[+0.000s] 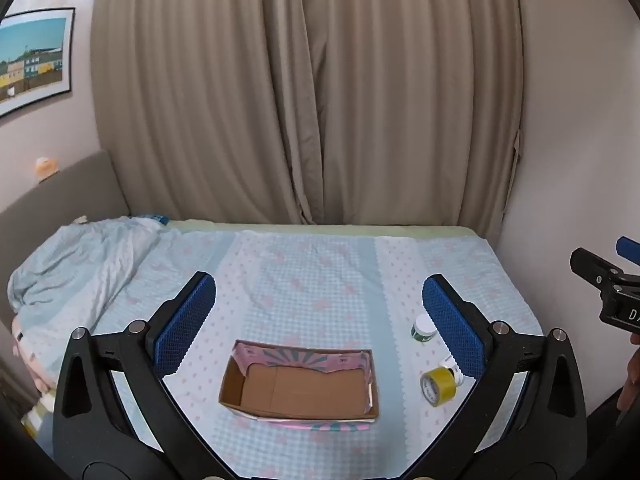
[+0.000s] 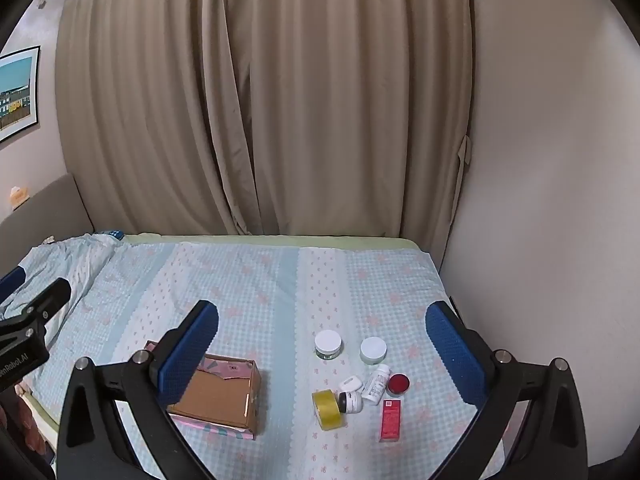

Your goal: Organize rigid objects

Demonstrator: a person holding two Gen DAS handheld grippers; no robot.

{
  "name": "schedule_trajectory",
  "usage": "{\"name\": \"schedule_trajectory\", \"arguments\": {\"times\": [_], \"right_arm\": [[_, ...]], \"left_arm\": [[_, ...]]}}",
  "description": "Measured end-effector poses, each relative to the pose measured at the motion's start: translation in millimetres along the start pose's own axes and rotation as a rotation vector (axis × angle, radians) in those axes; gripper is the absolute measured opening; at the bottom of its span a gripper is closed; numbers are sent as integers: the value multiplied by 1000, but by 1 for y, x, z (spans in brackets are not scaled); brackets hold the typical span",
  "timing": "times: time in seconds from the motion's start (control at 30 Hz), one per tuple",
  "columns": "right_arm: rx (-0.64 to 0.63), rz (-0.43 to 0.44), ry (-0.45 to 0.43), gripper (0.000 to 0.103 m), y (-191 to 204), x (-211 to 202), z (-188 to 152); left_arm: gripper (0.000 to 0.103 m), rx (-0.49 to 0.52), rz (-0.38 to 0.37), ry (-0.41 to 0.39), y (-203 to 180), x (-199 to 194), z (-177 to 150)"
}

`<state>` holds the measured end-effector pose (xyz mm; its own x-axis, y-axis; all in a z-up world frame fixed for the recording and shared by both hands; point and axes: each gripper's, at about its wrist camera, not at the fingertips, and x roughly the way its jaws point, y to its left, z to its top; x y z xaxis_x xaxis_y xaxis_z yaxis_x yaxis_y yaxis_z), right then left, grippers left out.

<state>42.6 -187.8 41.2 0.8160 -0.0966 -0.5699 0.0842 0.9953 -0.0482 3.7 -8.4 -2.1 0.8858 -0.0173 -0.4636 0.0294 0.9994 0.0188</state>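
Your left hand-held gripper (image 1: pixel 316 320) hangs released over the cardboard box (image 1: pixel 299 384) | right hand-held gripper (image 2: pixel 320 344) released above the jars (image 2: pixel 328 345) near the bed's (image 2: pixel 256 280) right edge

Beige curtains (image 2: pixel 264 100) cover the far wall – a framed picture (image 1: pixel 34 58) hangs left, above a blue-checked bed (image 2: pixel 260 280).

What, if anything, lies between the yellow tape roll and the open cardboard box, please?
Nothing visible does. Only bare bedsheet separates the yellow tape roll from the cardboard box, whose inside looks empty. The other small containers sit behind and right of the roll, away from the box.
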Motion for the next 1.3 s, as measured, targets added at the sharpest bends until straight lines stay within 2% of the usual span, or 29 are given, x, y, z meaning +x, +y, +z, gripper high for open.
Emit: {"name": "schedule_trajectory", "arguments": {"times": [0.3,1.3], "right_arm": [[-5,-3,-1,103,0,0,1],[10,9,-2,103,-4,2,-1]], "left_arm": [[102,6,20,10,5,-10,2],[102,5,-11,14,8,-13,-4]]}}
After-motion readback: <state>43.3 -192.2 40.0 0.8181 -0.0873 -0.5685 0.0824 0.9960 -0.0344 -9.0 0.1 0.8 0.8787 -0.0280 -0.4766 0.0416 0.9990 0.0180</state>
